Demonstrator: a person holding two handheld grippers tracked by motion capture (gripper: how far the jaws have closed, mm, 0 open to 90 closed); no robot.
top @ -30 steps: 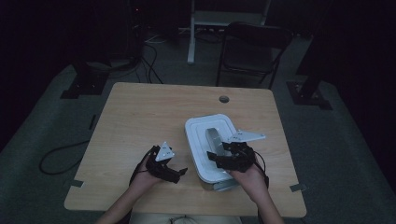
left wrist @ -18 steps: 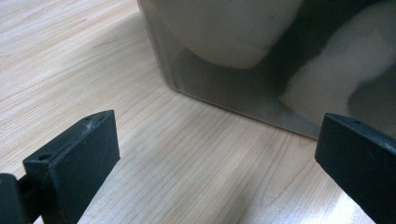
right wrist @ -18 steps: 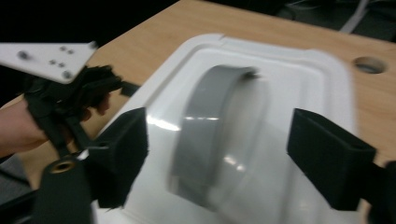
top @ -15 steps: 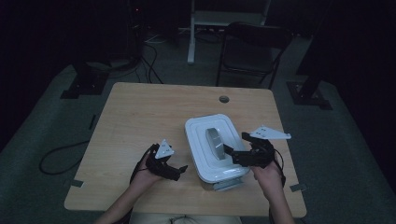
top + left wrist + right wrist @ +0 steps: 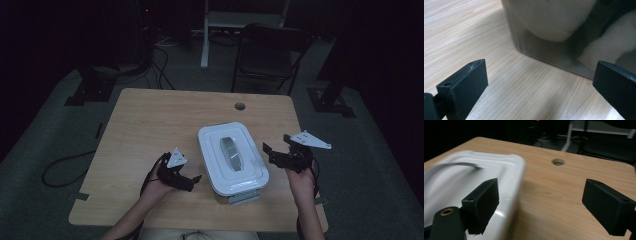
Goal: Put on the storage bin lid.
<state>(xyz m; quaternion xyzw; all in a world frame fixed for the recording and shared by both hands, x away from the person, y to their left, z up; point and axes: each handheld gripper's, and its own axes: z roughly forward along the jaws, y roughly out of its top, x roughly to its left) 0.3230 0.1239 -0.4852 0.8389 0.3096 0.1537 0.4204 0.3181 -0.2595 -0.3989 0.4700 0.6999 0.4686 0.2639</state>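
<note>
Lidded white container (image 5: pixel 232 159) on the table (image 5: pixel 150 125), between the left gripper (image 5: pixel 192 179) and right gripper (image 5: pixel 272 154), both with jaws wide and empty; lid seated, so handling appears not yet begun.

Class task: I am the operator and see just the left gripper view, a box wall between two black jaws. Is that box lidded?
Observer: Yes. The high view shows a white lid on the box.
Operator: Anything on the lid?
Observer: A grey handle along its middle.
Operator: Where is the right gripper?
Observer: The right gripper hangs open beside the box's right side, touching nothing.
Operator: And my left gripper?
Observer: The left gripper is open, just left of the box.
</note>
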